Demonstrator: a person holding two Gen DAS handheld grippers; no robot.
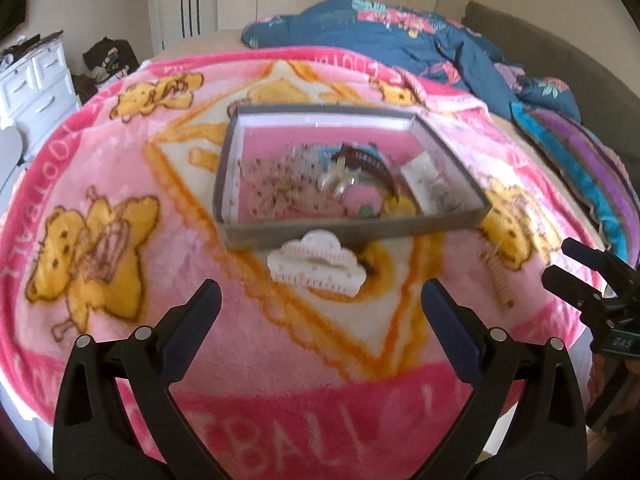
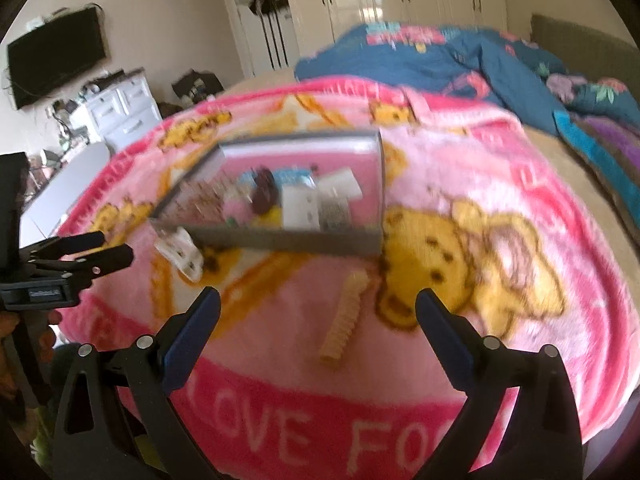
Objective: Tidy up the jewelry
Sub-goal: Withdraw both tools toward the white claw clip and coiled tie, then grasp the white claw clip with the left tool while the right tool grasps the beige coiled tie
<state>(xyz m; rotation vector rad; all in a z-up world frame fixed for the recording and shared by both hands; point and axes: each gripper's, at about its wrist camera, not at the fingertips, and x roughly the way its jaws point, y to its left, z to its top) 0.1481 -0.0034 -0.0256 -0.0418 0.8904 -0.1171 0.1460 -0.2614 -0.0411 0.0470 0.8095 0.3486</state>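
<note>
A shallow grey box (image 1: 352, 230) (image 2: 288, 242) lies on the pink bear blanket, filled with several jewelry pieces and hair items. In front of it a white claw hair clip (image 1: 316, 266) (image 2: 180, 250) rests on the blanket. A beige spiral hair tie (image 1: 500, 276) (image 2: 344, 326) lies to the right of the box. My left gripper (image 1: 320, 292) is open, hovering just short of the white clip. My right gripper (image 2: 318, 300) is open, with the spiral tie between and just ahead of its fingers. Each gripper shows at the edge of the other's view.
The pink blanket (image 1: 120, 168) covers the near part of a bed. A blue floral duvet (image 1: 400, 32) is bunched at the back, with a purple-striped cushion (image 1: 580, 160) at right. A white dresser (image 1: 32, 80) and wardrobes stand beyond the bed.
</note>
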